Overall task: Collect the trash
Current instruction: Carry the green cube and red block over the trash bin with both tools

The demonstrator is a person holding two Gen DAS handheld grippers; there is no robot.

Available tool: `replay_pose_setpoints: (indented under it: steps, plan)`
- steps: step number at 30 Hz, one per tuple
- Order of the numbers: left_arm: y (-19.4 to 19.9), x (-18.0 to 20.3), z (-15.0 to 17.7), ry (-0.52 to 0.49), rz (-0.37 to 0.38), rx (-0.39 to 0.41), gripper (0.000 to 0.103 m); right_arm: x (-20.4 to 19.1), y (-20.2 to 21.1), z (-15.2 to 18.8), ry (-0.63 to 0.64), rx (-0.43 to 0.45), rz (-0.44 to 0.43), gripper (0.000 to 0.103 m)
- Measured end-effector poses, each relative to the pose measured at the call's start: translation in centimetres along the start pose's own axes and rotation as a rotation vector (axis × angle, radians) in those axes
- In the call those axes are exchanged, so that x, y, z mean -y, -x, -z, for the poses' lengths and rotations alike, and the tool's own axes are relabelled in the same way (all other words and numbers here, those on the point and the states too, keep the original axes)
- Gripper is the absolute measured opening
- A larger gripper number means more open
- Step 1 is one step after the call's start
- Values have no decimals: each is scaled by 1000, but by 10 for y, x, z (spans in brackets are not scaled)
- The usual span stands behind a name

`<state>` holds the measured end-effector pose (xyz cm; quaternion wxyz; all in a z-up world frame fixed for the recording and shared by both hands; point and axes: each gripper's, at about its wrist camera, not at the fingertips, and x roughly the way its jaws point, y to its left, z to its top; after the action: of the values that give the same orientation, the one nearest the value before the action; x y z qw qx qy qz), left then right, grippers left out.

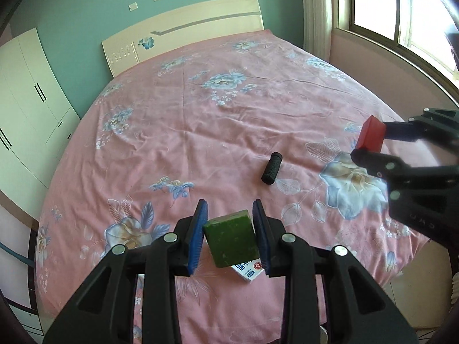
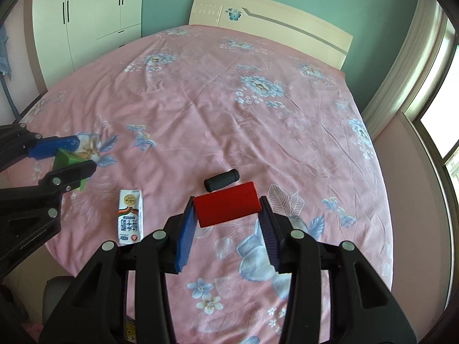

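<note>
My left gripper (image 1: 231, 215) is shut on a green block (image 1: 231, 238) and holds it above the pink floral bed (image 1: 200, 120). It also shows at the left of the right wrist view (image 2: 79, 154), with the green block (image 2: 66, 157) between its fingers. My right gripper (image 2: 226, 206) is shut on a red block (image 2: 226, 207) above the bed (image 2: 229, 100); in the left wrist view it (image 1: 367, 140) holds the red block (image 1: 371, 134) at the right. A white milk carton (image 2: 130, 216) lies flat near the bed's front edge, partly hidden under the green block in the left wrist view (image 1: 248, 271). A black foam cylinder (image 1: 271, 167) lies on the sheet, just beyond the red block (image 2: 221, 180).
A cream headboard (image 1: 183, 28) stands at the far end against a green wall. White wardrobes (image 2: 86, 14) are at the left. A window (image 1: 401, 14) with a curtain (image 2: 401, 71) is at the right. The floor shows below the bed's front edge.
</note>
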<state>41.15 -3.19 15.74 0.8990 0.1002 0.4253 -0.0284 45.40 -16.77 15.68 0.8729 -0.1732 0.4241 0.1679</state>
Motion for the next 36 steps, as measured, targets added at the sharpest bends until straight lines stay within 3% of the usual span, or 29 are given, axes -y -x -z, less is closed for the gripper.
replay_pose_setpoints:
  steps: [8,15,23,36]
  plan:
    - [69,-1,35,-19,-6,71,35,-39,78,35,44,66,-7,44]
    - [105,-3,72,-41,-8,108,35,-55,115,63,37,90,-51,44]
    - [110,0,119,-72,6,90,35,-79,133,101,46,94,-54,44]
    - [96,15,189,-112,56,34,35,-112,116,160,44,48,-78,44]
